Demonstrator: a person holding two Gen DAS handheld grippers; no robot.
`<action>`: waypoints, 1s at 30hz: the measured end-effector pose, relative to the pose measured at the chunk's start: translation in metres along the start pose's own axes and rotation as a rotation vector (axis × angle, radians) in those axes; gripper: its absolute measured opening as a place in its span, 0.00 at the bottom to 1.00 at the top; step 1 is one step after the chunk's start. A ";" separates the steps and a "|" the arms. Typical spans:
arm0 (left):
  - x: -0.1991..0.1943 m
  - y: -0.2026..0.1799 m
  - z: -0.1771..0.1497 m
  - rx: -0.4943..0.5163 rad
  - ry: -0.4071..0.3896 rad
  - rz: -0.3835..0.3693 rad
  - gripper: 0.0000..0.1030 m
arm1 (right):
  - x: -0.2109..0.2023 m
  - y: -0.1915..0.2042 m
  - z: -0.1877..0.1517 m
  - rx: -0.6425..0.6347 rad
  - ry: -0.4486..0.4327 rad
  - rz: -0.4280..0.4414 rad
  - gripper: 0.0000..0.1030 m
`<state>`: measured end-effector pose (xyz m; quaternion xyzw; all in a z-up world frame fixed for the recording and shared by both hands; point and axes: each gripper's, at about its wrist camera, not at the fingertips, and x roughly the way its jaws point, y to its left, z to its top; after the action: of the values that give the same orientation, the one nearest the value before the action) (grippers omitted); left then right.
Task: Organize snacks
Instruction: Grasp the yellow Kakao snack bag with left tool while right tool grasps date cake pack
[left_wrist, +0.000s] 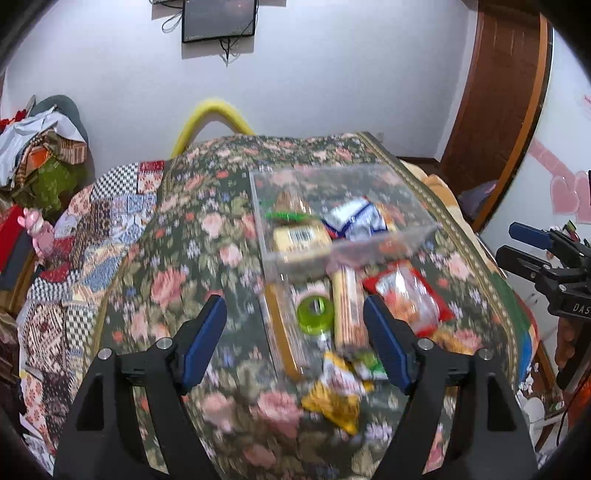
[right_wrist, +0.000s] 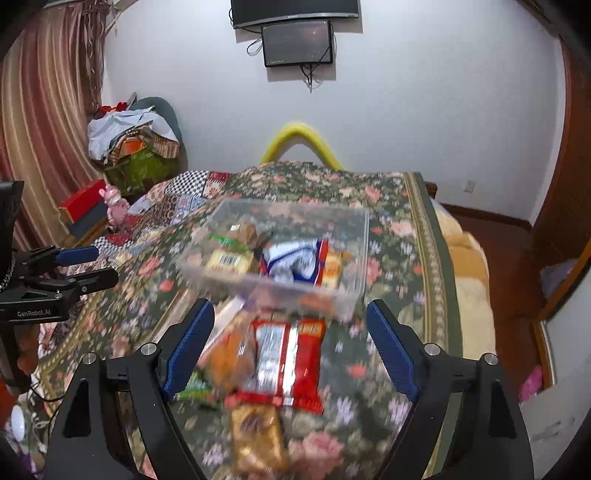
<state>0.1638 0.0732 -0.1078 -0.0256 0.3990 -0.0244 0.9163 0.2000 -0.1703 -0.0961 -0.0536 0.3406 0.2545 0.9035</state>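
Observation:
A clear plastic box (left_wrist: 413, 199) (right_wrist: 354, 254) stands on the floral bedspread and holds a few wrapped snacks, among them a yellow barcoded pack (left_wrist: 301, 238) (right_wrist: 229, 260) and a blue-white packet (left_wrist: 354, 218) (right_wrist: 291, 260). In front of it lie loose snacks: a red packet (left_wrist: 410, 299) (right_wrist: 286, 360), a long biscuit pack (left_wrist: 347, 310), a green round sweet (left_wrist: 315, 311), a yellow bag (left_wrist: 334, 400) and a golden-brown pack (right_wrist: 256, 439). My left gripper (left_wrist: 295, 332) hangs open above the loose pile, nothing between its fingers. My right gripper (right_wrist: 290, 339) is open over the red packet, apart from it.
The floral bedspread (left_wrist: 192, 236) (right_wrist: 399, 221) covers a bed that drops off at the right edge. A patchwork quilt (left_wrist: 92, 236) lies left. Clutter and a pink toy (right_wrist: 116, 206) sit at the far left. A wooden door (left_wrist: 495, 110) stands right.

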 end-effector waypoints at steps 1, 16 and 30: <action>0.000 -0.001 -0.006 0.000 0.008 0.000 0.74 | 0.000 0.001 -0.007 0.002 0.011 -0.002 0.80; 0.035 -0.012 -0.086 -0.051 0.167 -0.019 0.75 | 0.017 0.022 -0.086 -0.070 0.155 -0.032 0.80; 0.078 -0.026 -0.091 -0.049 0.212 -0.048 0.67 | 0.050 0.016 -0.105 -0.023 0.231 -0.005 0.71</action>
<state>0.1497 0.0394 -0.2244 -0.0550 0.4935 -0.0392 0.8671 0.1625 -0.1638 -0.2070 -0.0939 0.4395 0.2485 0.8581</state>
